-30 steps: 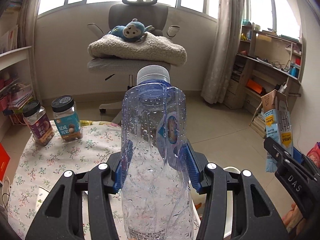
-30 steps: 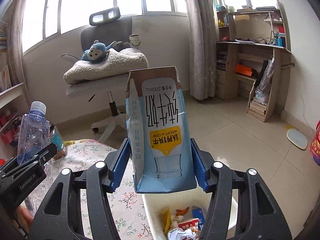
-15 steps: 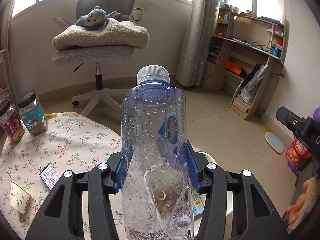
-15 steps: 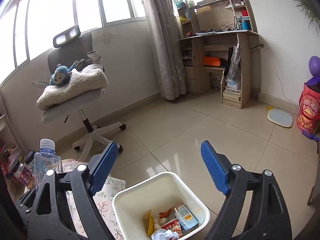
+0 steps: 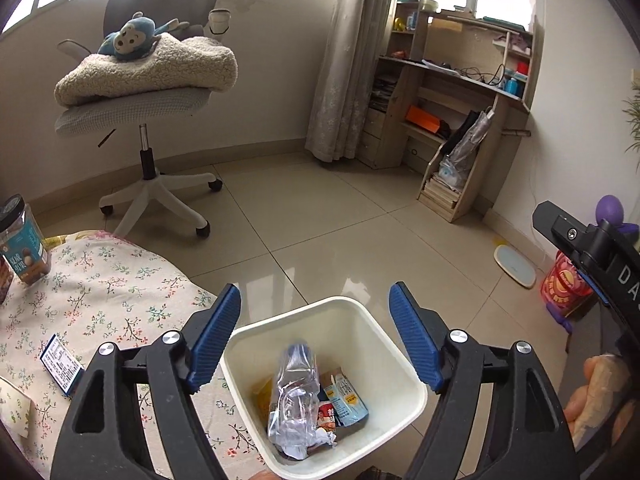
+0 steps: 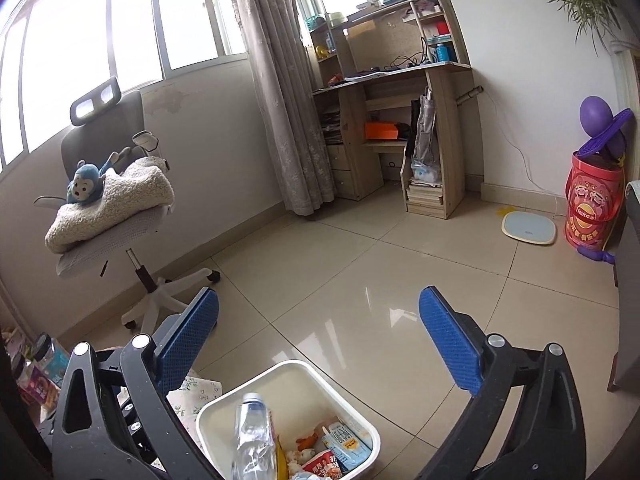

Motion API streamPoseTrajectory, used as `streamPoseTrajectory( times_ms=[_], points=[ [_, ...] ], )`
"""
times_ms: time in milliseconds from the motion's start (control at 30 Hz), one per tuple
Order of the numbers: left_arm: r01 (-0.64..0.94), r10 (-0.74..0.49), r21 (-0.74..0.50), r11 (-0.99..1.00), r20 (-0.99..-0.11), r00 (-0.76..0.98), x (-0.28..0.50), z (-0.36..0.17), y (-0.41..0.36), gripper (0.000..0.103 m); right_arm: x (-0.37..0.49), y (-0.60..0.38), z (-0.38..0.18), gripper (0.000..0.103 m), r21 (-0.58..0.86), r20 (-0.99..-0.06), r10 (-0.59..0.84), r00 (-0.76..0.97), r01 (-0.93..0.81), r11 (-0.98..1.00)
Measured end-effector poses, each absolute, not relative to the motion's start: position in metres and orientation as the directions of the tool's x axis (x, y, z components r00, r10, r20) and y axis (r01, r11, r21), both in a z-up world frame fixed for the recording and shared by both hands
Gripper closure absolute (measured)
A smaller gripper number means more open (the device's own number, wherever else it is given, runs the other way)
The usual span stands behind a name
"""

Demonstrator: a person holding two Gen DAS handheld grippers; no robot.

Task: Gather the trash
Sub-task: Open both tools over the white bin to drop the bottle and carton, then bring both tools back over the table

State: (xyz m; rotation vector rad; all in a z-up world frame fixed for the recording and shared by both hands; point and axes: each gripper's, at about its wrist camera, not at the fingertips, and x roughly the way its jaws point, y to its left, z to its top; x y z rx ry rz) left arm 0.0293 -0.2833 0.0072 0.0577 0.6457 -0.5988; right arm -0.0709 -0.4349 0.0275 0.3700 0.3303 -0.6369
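Observation:
My left gripper (image 5: pixel 316 334) is open and empty, above a white trash bin (image 5: pixel 280 328). A crushed clear plastic bottle (image 5: pixel 294 396) lies in the bin beside a blue milk carton (image 5: pixel 346 398) and other wrappers. My right gripper (image 6: pixel 318 344) is open and empty, above the same bin (image 6: pixel 212 408), where the bottle (image 6: pixel 252 432) and the carton (image 6: pixel 346 442) show too. A small blue-edged card (image 5: pixel 60 362) and a paper scrap (image 5: pixel 12 406) lie on the floral tablecloth (image 5: pixel 104 292) left of the bin.
Snack jars (image 5: pixel 22 236) stand at the table's far left. An office chair (image 5: pixel 144 92) with a blanket and a plush monkey stands behind. A wooden desk with shelves (image 5: pixel 452 120), a floor scale (image 5: pixel 514 266) and a red drum (image 6: pixel 592 208) are on the right.
My left gripper opened and let go of the bottle, which now lies in the bin. My right gripper, which dropped the milk carton earlier, stays open and has moved a little.

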Motion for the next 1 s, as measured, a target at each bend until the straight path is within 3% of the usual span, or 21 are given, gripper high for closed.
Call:
streamPoseTrajectory(
  times_ms=[133,300,567,1000],
  points=[
    [0.497,-0.459,-0.100,0.862,-0.569,0.683,0.030,0.013,-0.270,0.026,-0.068,-0.425,0.026,0.007,0.174,-0.403,-0.549,0.732,0.650,0.739],
    [0.416,-0.395,-0.085,0.905,-0.526,0.753,0.032,0.023,-0.244,0.016,-0.061,-0.402,0.025,0.007,0.094,-0.384,-0.569,0.727,0.644,0.759],
    [0.318,-0.304,-0.059,0.946,-0.497,0.813,0.036,0.022,-0.201,0.014,-0.047,-0.361,0.023,0.007,0.012,-0.366,-0.550,0.750,0.595,0.803],
    [0.173,-0.176,-0.058,0.983,-0.545,0.820,0.058,0.008,-0.119,0.014,-0.007,-0.293,0.016,0.007,-0.038,-0.414,-0.455,0.788,0.485,0.874]
  ],
)
